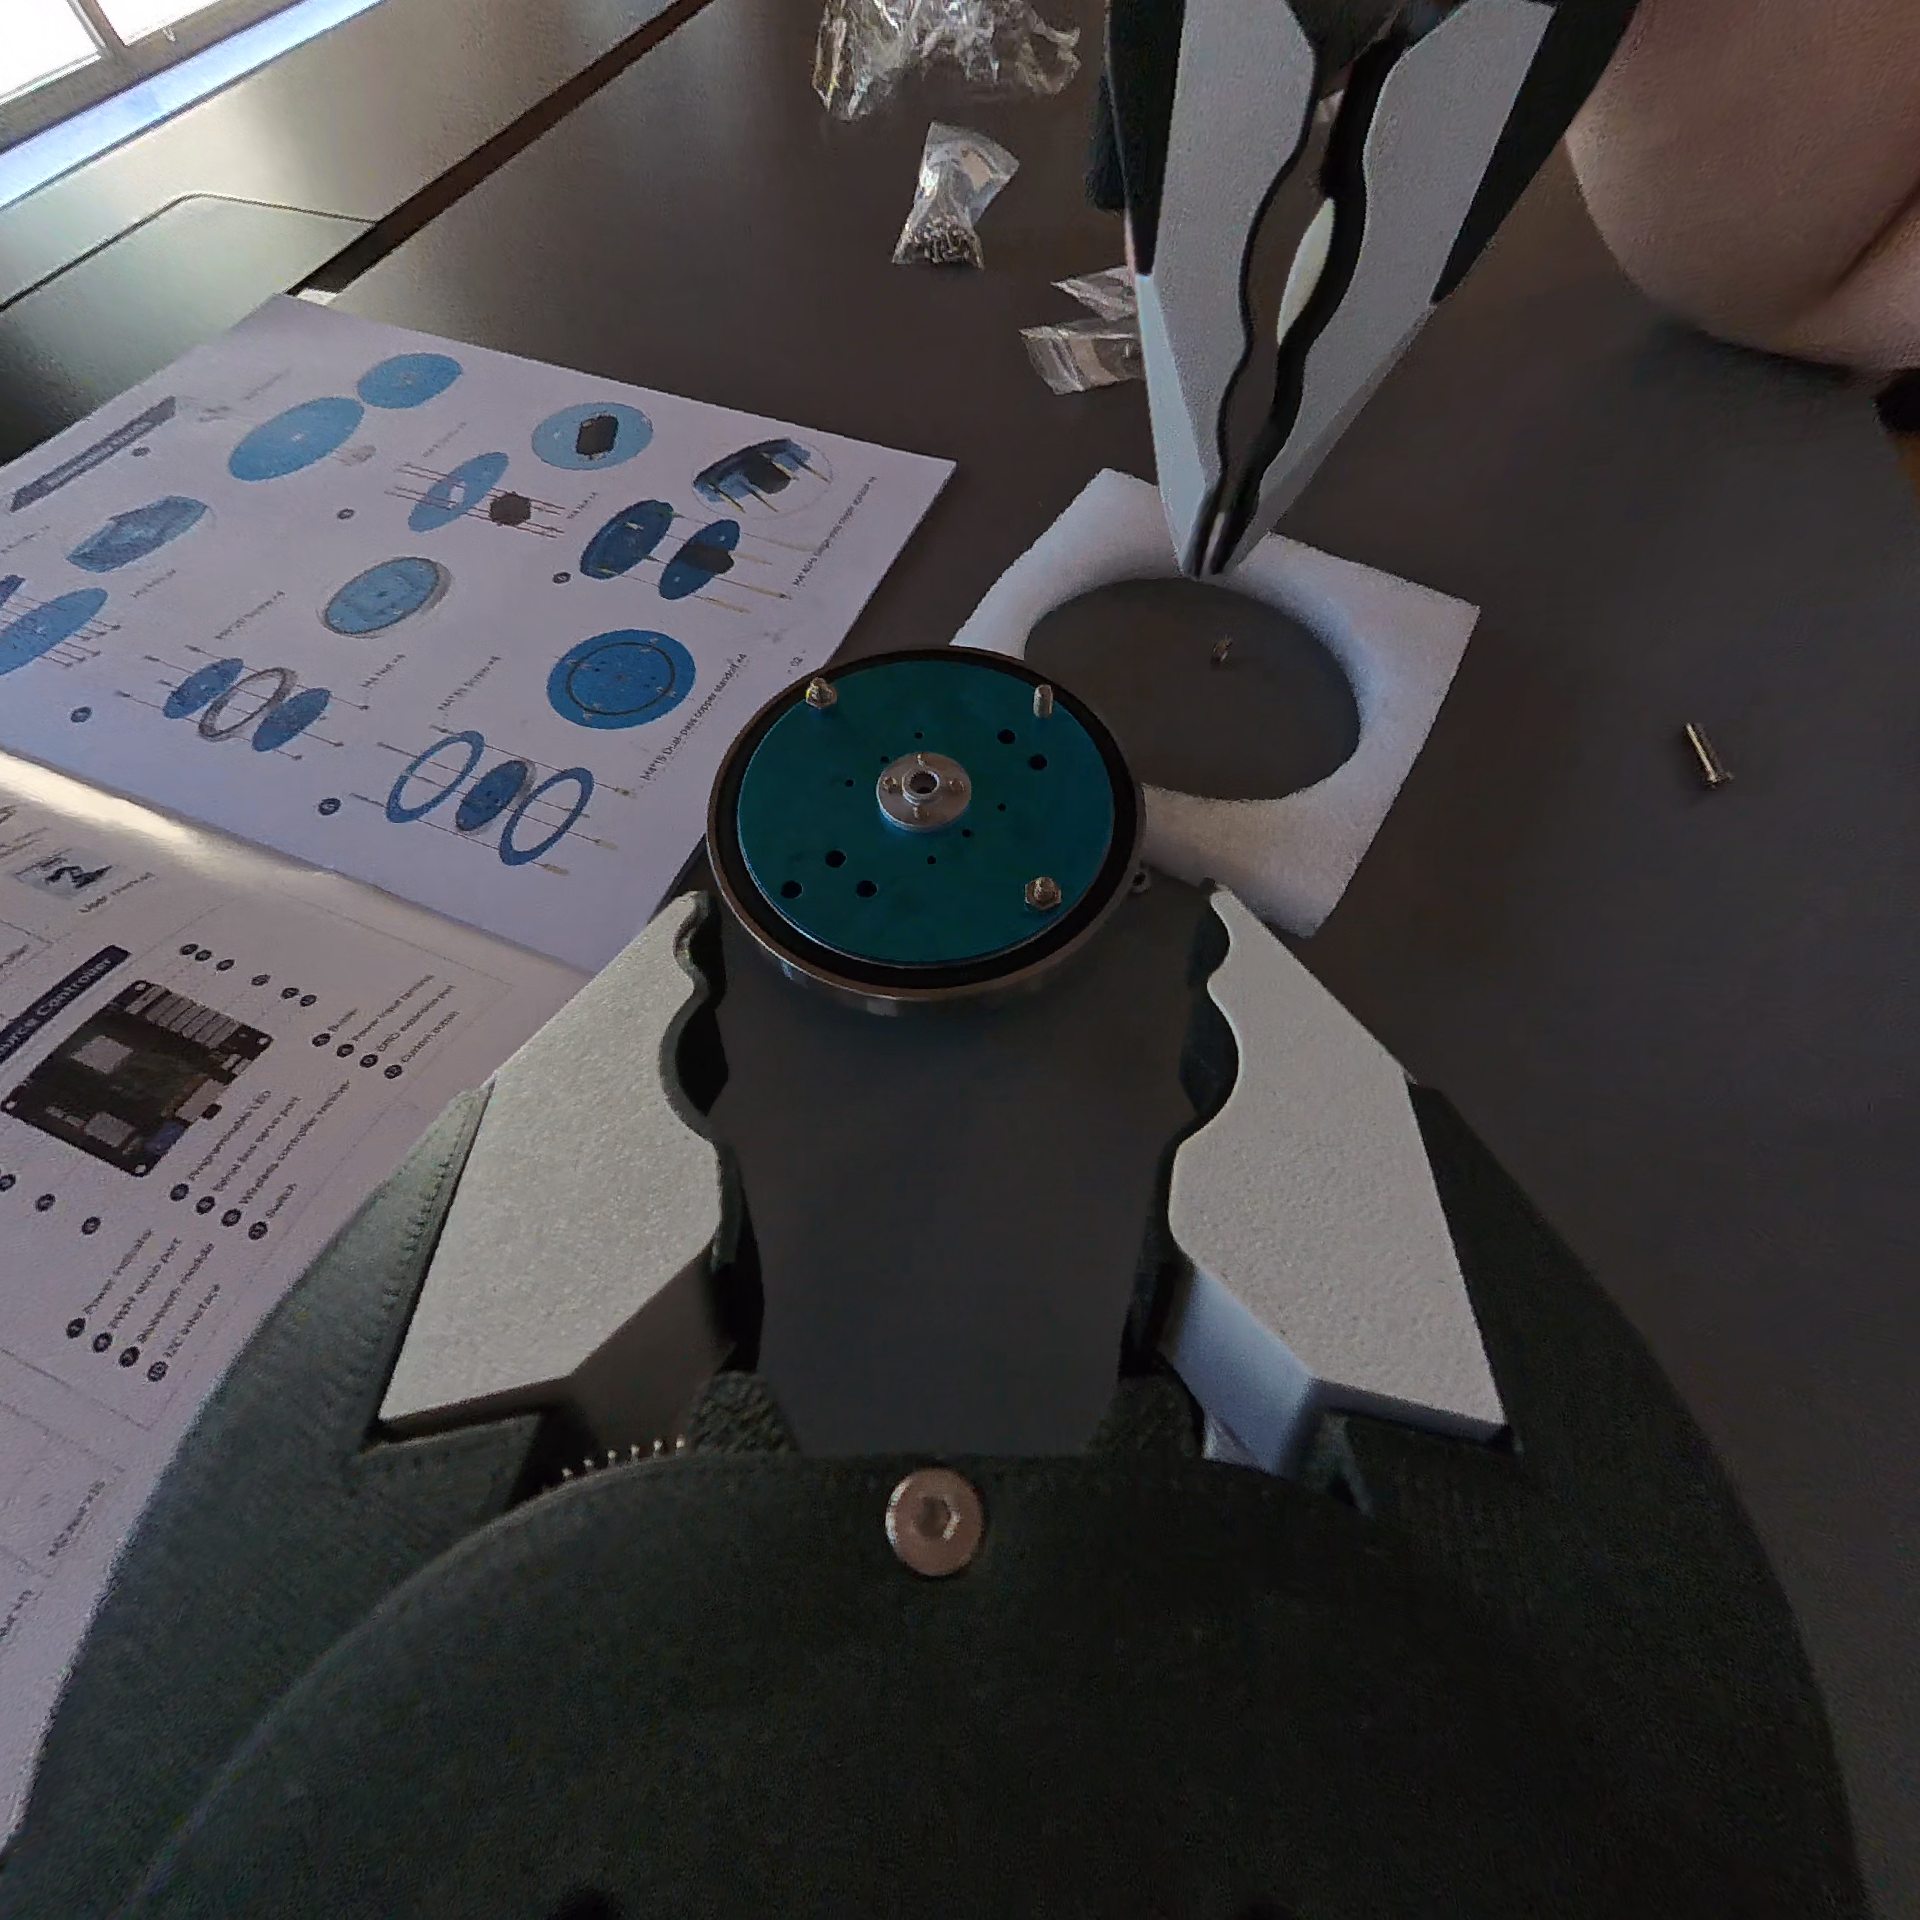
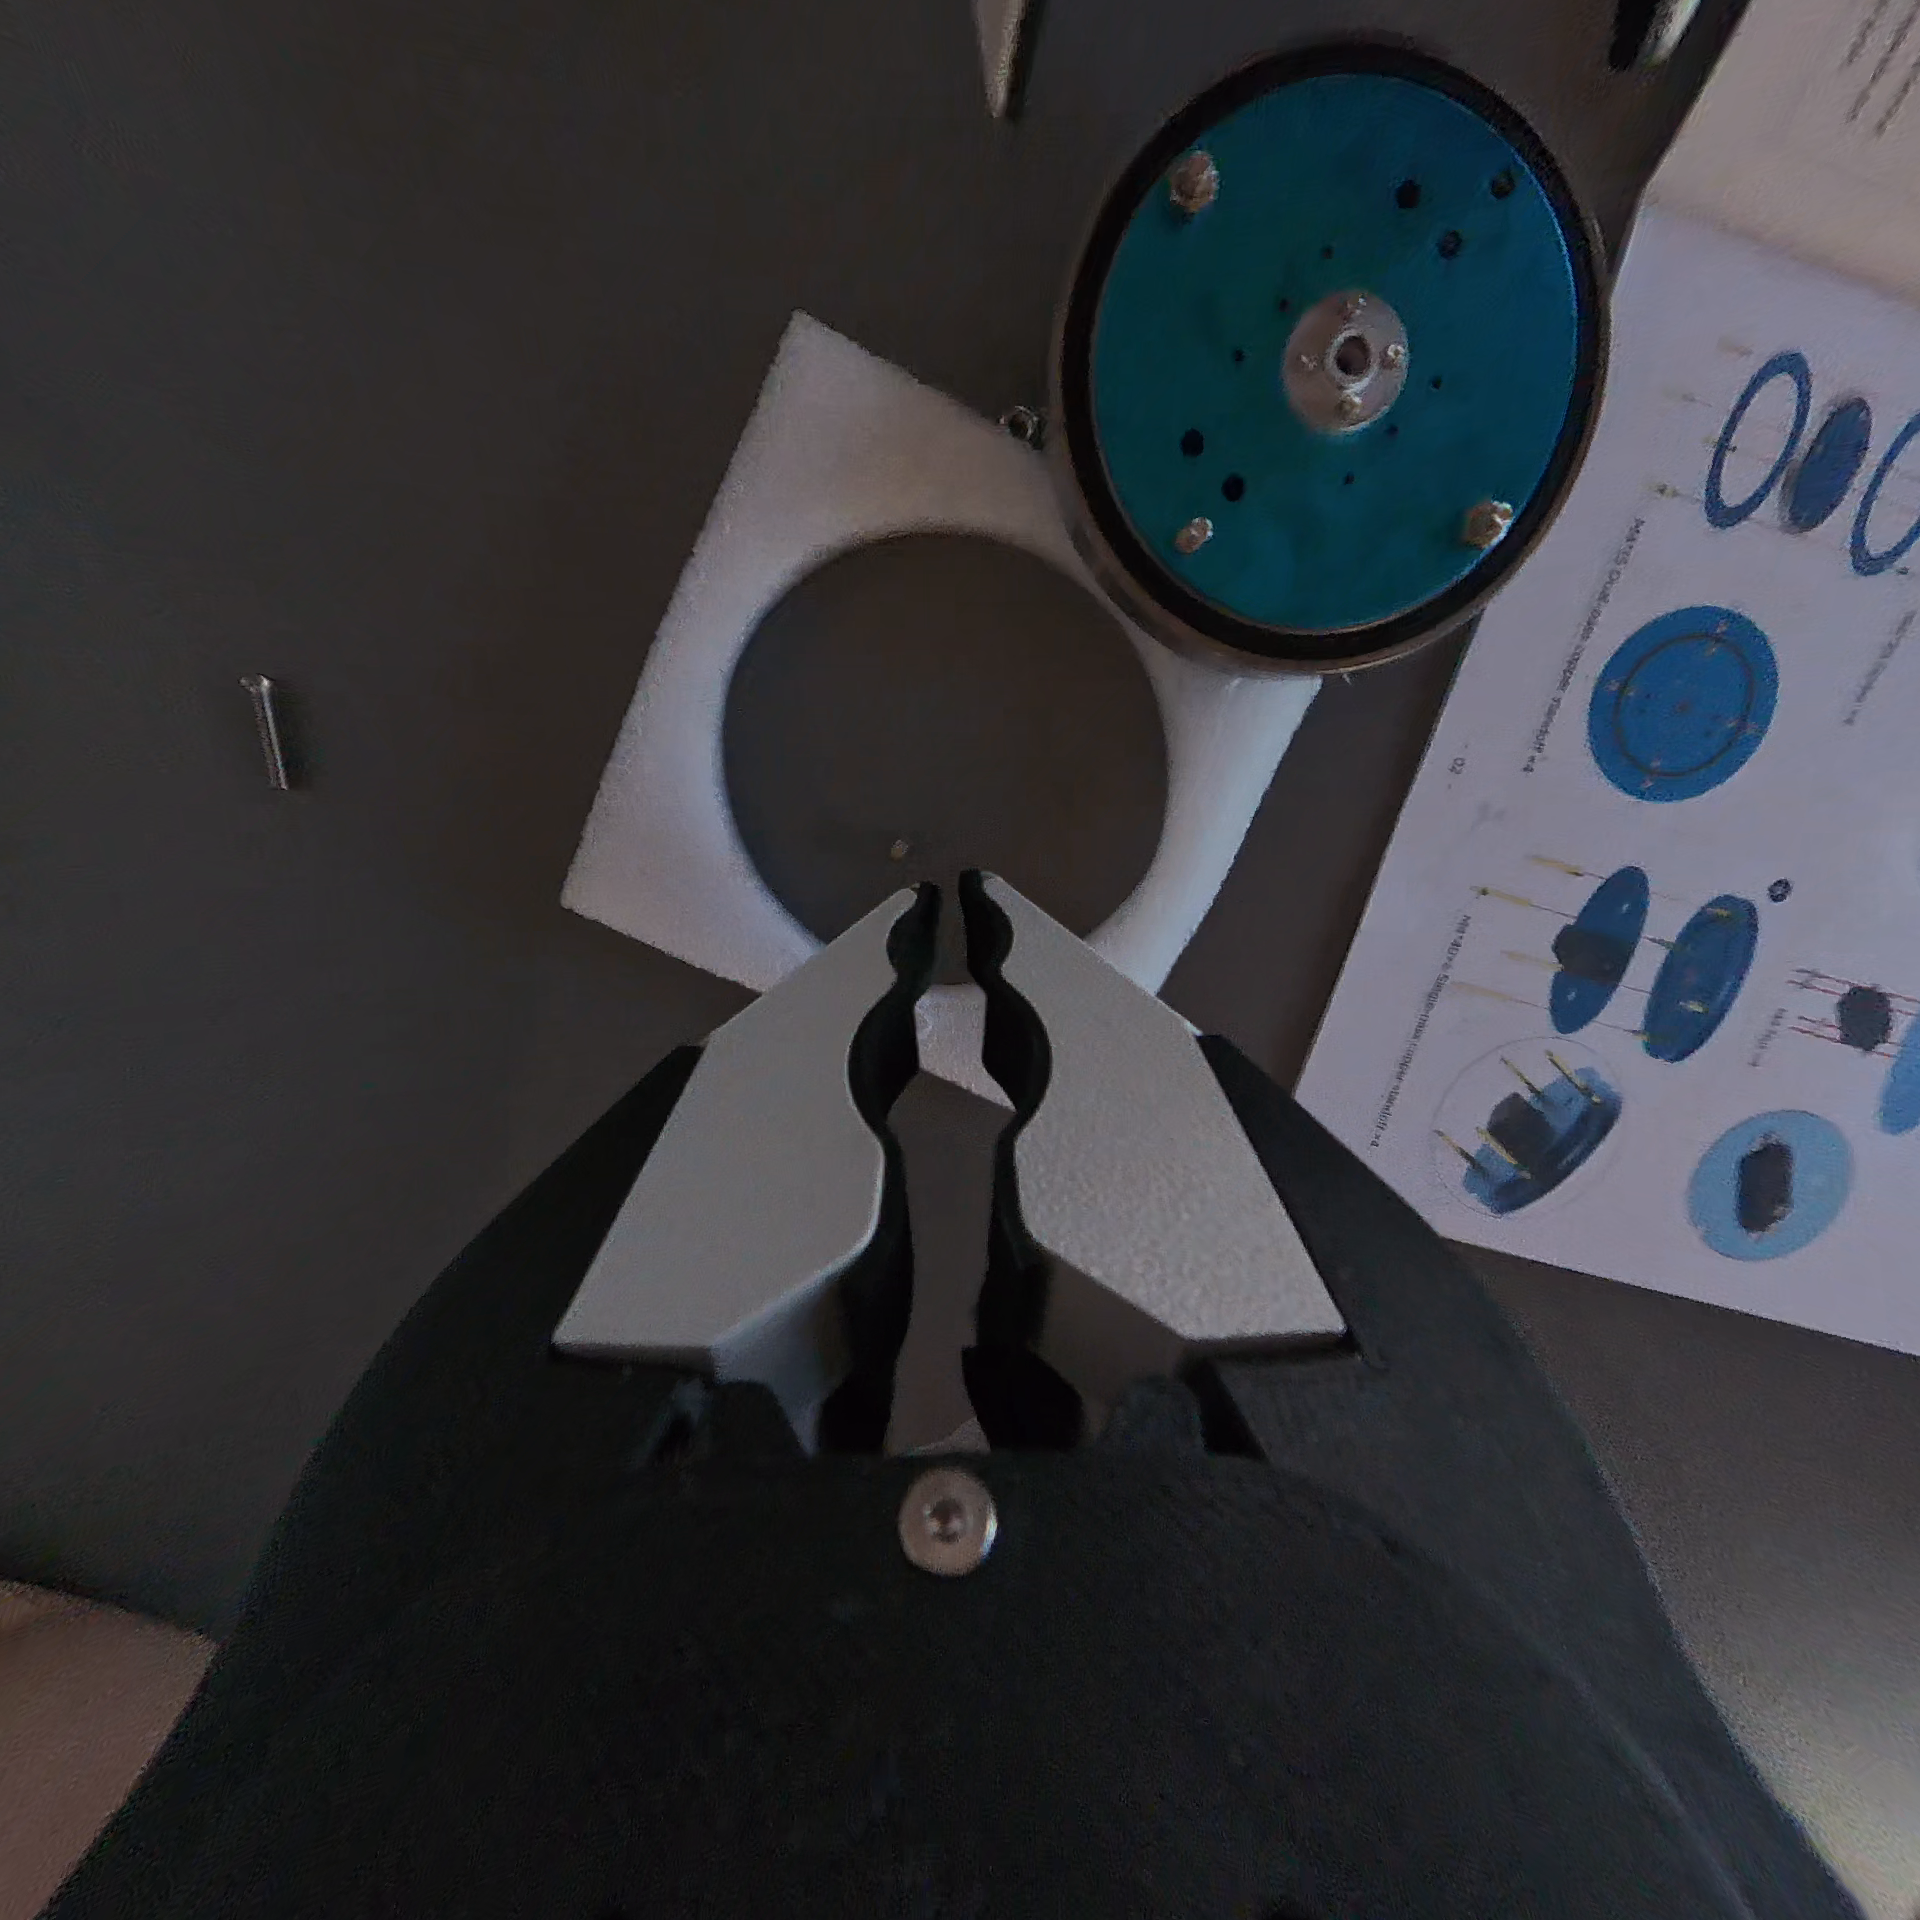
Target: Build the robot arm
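Observation:
A blue round plate with a silver centre hub and three brass standoffs sits in a dark ring on the dark table, partly on a white foam square. My left gripper is open, and its fingertips flank the near edge of the plate. My right gripper is all but shut and empty. It points down over the foam's round hole, just short of a tiny brass piece that lies in the hole. The plate and the foam also show in the right wrist view.
A loose screw lies on the table right of the foam and also shows in the right wrist view. Printed instruction sheets cover the left side. Small plastic bags of hardware lie at the back. A person's arm is at top right. One gripper's finger ends stand about 12 cm off the other's. To reach the foam in a straight line is about 5 cm for my right fingers, about 12 cm for my left. My left wrist view looks at it from another angle.

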Demonstrator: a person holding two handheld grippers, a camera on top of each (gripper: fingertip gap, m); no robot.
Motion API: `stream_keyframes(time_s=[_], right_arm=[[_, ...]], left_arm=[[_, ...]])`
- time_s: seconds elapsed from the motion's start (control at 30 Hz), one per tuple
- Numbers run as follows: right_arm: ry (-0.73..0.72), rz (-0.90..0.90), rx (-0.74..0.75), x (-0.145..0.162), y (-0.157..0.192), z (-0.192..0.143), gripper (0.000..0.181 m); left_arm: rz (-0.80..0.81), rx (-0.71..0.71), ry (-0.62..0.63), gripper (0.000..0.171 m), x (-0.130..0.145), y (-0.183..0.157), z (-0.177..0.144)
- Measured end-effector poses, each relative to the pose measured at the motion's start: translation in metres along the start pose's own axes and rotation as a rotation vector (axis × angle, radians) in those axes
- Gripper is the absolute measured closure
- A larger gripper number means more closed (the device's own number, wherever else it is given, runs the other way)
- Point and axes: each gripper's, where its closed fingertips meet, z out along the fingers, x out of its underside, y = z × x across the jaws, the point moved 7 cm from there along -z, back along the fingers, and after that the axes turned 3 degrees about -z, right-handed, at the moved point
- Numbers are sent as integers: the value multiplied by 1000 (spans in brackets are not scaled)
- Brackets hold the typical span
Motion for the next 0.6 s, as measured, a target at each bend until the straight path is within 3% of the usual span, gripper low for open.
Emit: stream_keyframes(time_s=[0.1, 0.17, 0.37, 0.6], right_arm=[[-86, 31, -71, -5, 1, -2, 167], [-41, 3, -50, -4, 4, 0, 164], [17, -62, -23, -4, 9, 13, 174], [6, 5, -52, -3, 5, 23, 180]], left_arm=[[-20, 2, -9, 82, 1, 2, -1], [-13, 0, -4, 81, 1, 1, -2], [40, -13, 17, 81, -2, -8, 3], [59, -39, 28, 82, -2, -8, 2]])
